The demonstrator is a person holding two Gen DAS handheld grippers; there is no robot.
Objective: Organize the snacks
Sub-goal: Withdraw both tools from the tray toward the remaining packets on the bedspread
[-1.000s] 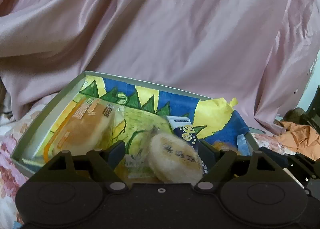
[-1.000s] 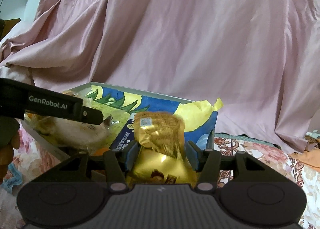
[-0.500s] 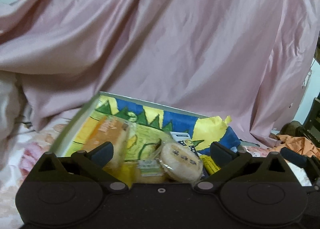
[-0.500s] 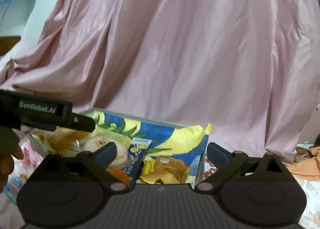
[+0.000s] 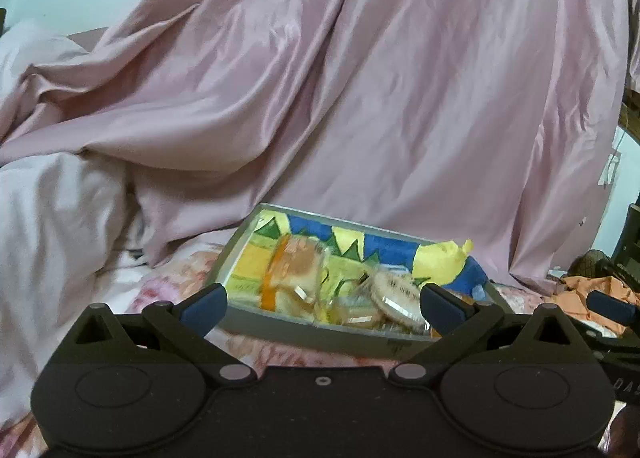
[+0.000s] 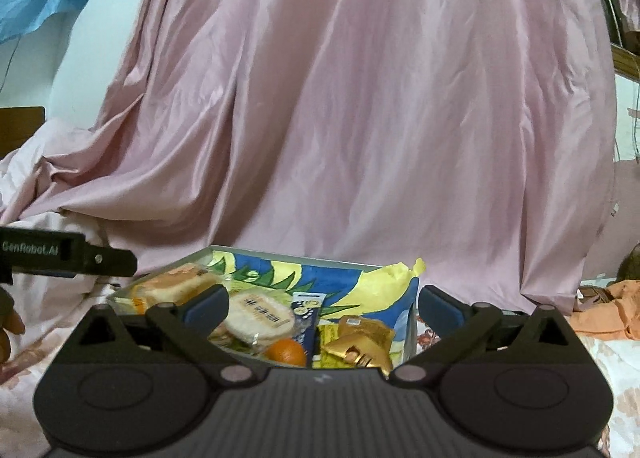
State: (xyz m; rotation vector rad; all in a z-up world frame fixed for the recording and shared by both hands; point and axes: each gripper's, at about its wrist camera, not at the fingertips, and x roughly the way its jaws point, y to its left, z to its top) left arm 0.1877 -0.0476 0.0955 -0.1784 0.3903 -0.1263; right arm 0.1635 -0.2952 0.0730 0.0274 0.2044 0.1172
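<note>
Snacks (image 6: 260,316) fill box (image 6: 288,258); both grippers' fingers spread.

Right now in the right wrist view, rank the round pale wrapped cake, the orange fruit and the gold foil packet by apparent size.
1. Round pale wrapped cake
2. Gold foil packet, close behind, part hidden
3. Orange fruit, part hidden

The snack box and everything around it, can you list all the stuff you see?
snack box: one, grey rim, blue-yellow-green lining, on the bed
round cake packet: one, pale, in the box's middle
sandwich bread packet: one, orange and clear, box's left end
orange: one, orange, near front wall
gold packets: a few, gold, box's right end
blue stick packet: one, mid-box
pink sheet: one, draped behind
floral bedsheet: one, under the box
orange cloth: one, far right
left gripper: black, blue fingers, open, empty
right gripper: same, open, empty
</note>
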